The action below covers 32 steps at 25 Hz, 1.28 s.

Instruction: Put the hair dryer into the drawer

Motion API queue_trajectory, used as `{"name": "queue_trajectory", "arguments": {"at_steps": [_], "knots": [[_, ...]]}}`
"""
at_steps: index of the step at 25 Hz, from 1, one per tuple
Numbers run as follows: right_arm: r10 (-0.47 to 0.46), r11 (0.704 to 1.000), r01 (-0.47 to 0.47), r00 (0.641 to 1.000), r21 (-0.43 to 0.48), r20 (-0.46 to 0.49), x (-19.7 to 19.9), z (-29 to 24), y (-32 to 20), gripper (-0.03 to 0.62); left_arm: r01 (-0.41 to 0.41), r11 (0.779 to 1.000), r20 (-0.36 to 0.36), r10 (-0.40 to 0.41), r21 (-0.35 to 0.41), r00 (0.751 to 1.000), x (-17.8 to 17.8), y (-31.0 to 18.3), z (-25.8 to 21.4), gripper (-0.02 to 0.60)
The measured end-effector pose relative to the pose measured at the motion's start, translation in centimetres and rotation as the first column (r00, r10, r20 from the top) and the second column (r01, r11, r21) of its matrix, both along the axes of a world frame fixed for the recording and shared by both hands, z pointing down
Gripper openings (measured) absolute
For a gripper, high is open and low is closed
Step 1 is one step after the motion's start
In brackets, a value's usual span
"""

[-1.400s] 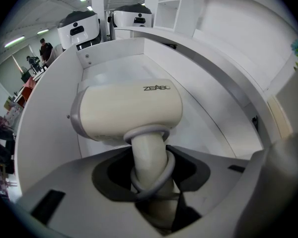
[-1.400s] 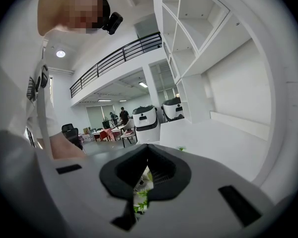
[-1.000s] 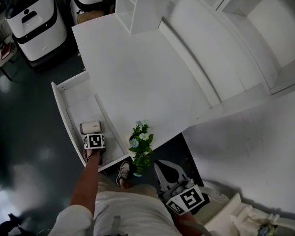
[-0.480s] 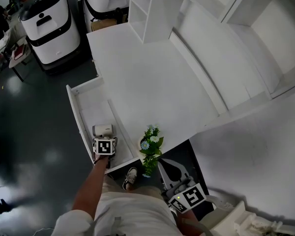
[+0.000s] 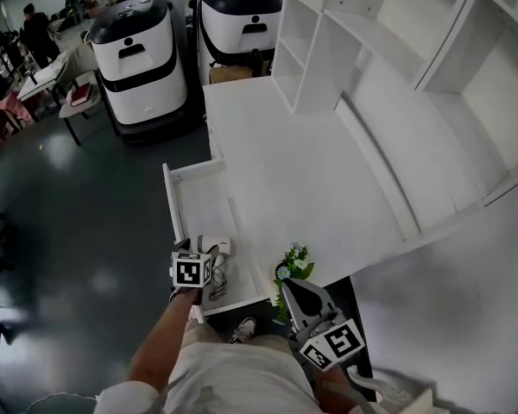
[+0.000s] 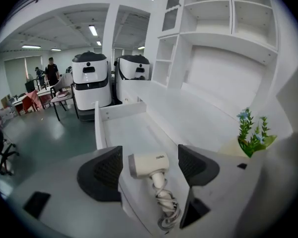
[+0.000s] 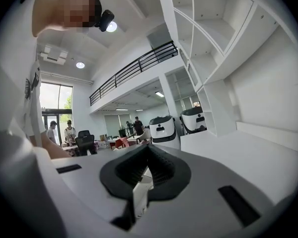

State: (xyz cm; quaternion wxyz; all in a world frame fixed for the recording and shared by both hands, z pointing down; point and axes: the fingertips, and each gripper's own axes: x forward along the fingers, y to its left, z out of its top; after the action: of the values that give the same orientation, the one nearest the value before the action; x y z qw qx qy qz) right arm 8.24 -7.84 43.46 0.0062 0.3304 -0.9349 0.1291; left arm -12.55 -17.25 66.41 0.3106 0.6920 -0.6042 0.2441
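The white hair dryer (image 6: 149,163) lies on the floor of the open drawer (image 6: 98,133), its coiled cord (image 6: 166,207) trailing toward the drawer front. My left gripper (image 6: 150,167) hangs above it. Its jaws are opening and stand wide on either side of the dryer without touching it. In the head view the left gripper (image 5: 205,253) partly covers the hair dryer (image 5: 219,247) near the front of the drawer (image 5: 169,201). My right gripper (image 5: 292,290) is held low beside the desk front with its jaws together and nothing in them. The right gripper (image 7: 146,168) points level across the room.
A small pot of flowers (image 5: 293,266) stands on the white desk's (image 5: 302,162) front edge, right of the drawer. White shelves (image 5: 324,41) rise at the back. Two white-and-black machines (image 5: 138,59) stand on the dark floor beyond, with people and tables at far left.
My left gripper has risen from the hair dryer, which stays lying in the drawer. The head view has swung up toward the room. The right gripper shifted slightly.
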Motion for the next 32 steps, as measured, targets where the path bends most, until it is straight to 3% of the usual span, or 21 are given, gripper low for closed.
{"name": "queue_trajectory", "arguments": {"at_steps": [9,18,25,28,32], "knots": [[-0.120,0.992,0.120,0.993,0.030,0.004,-4.5,-0.6,-0.5,0.009,0.163,0.979,-0.041,-0.159,0.124,0.986,-7.5,4.8,-5.7,0.322],[-0.192,0.980,0.191,0.981,0.059,0.009,-8.6,-1.8,-0.3,0.009,0.222,0.932,-0.062,-0.213,0.287,0.975,-11.9,9.9,-12.5,0.105],[-0.201,0.979,0.199,0.979,0.049,0.023,-9.1,-2.5,0.0,0.009,0.253,0.865,-0.068,-0.249,0.434,0.966,-13.8,12.7,-18.5,0.018],[-0.193,0.980,0.191,0.980,0.054,0.036,-8.9,-3.3,-0.4,0.009,0.264,0.821,-0.089,-0.255,0.506,0.963,-14.4,14.0,-21.2,0.017],[-0.182,0.982,0.179,0.982,0.068,0.054,-9.0,-4.3,-1.2,0.009,0.253,0.759,-0.060,-0.273,0.600,0.960,-15.2,15.8,-24.7,0.017]]}}
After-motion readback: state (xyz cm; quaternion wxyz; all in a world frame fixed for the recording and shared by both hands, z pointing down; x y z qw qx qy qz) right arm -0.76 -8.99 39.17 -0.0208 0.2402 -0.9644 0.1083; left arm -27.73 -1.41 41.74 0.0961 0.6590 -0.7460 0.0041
